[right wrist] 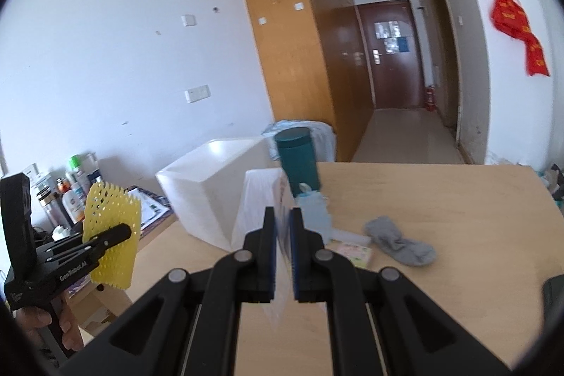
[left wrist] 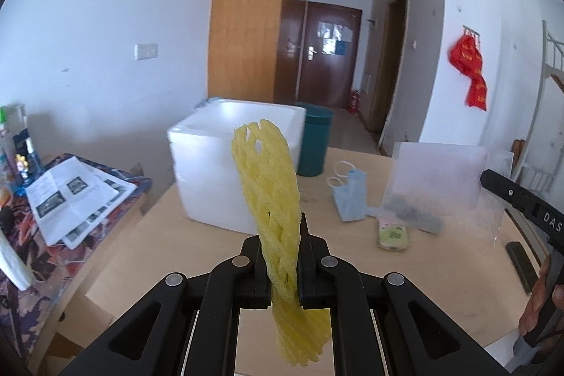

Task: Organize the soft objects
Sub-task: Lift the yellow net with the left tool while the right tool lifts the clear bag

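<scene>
Mesh sleeve, yellow foam, is pinched in the left gripper, held up short of the white foam box. The right gripper clamps a clear plastic bag. Judged step: bagging; next, feed the sleeve into the bag's mouth. Beyond lie the grey sock and the face mask.

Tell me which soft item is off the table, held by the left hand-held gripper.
The yellow foam net, pinched in the left hand-held gripper. The grey sock and blue face mask both lie on the table.
</scene>
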Demonstrator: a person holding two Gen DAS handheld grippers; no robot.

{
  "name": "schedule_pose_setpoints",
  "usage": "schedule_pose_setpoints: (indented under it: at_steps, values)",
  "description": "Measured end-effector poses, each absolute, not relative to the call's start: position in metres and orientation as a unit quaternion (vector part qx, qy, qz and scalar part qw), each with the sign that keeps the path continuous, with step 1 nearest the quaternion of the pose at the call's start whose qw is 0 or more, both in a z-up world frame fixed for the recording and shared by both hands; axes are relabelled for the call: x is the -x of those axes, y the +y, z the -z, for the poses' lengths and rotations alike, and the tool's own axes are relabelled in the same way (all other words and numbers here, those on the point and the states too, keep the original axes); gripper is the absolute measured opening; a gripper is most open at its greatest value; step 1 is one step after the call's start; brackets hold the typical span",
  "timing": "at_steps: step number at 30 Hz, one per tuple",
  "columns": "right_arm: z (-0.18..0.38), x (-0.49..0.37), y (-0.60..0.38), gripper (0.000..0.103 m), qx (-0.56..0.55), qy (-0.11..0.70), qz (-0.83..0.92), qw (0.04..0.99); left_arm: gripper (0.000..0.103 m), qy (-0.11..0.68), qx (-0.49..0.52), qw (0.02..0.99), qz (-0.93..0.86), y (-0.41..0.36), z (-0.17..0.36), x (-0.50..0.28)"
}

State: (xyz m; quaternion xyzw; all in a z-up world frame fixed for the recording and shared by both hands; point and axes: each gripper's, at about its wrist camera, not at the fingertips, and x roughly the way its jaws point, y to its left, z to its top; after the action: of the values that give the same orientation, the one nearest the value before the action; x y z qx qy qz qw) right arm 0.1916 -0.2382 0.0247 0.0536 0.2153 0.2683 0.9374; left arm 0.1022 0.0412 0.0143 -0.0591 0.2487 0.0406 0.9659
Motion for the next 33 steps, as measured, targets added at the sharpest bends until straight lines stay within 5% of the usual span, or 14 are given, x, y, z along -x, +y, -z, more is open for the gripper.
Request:
schedule_pose_setpoints:
  at_steps: [33]
  values:
    - [-0.07,-0.213,-0.142,0.009,0.013,0.182,-0.32,0.929,0.01,0.215,0.056,0.973,-0.069,0.099,-0.049,-0.131]
